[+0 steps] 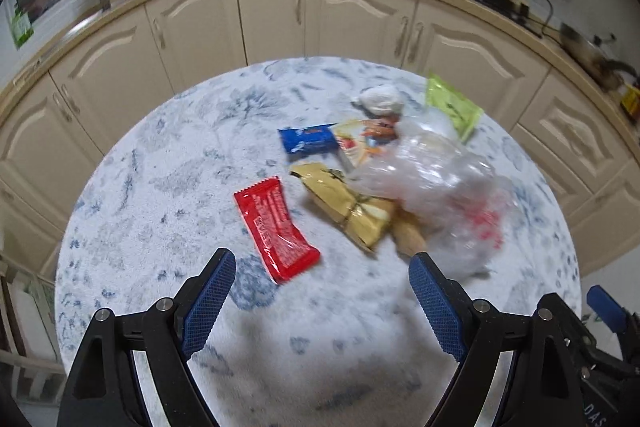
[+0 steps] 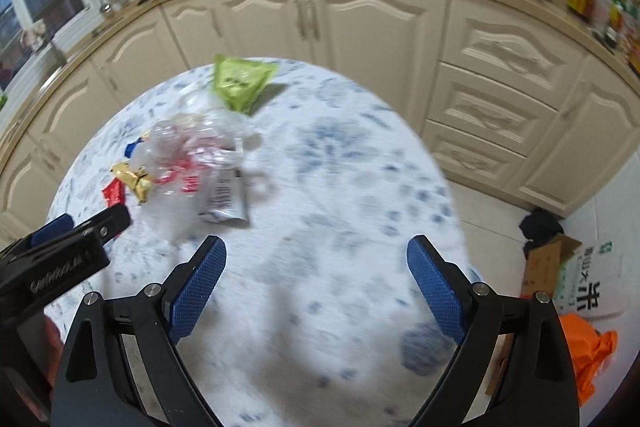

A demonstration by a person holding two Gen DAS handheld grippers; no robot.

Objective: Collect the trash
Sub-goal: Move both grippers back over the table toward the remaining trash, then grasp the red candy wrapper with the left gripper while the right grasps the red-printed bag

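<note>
Trash lies scattered on the round table [image 1: 168,187] ahead of the left gripper [image 1: 322,267], whose jaws stand wide apart with nothing between them. A red wrapper [image 1: 276,231] sits just beyond its fingertips, with a gold wrapper [image 1: 344,203], blue wrapper [image 1: 308,141] and crumpled clear plastic bag [image 1: 436,179] farther ahead and to the right.

From the right wrist, the right gripper [image 2: 316,247] also gapes empty; the bag [image 2: 192,151] and a green packet [image 2: 240,83] lie ahead to its left.
</note>
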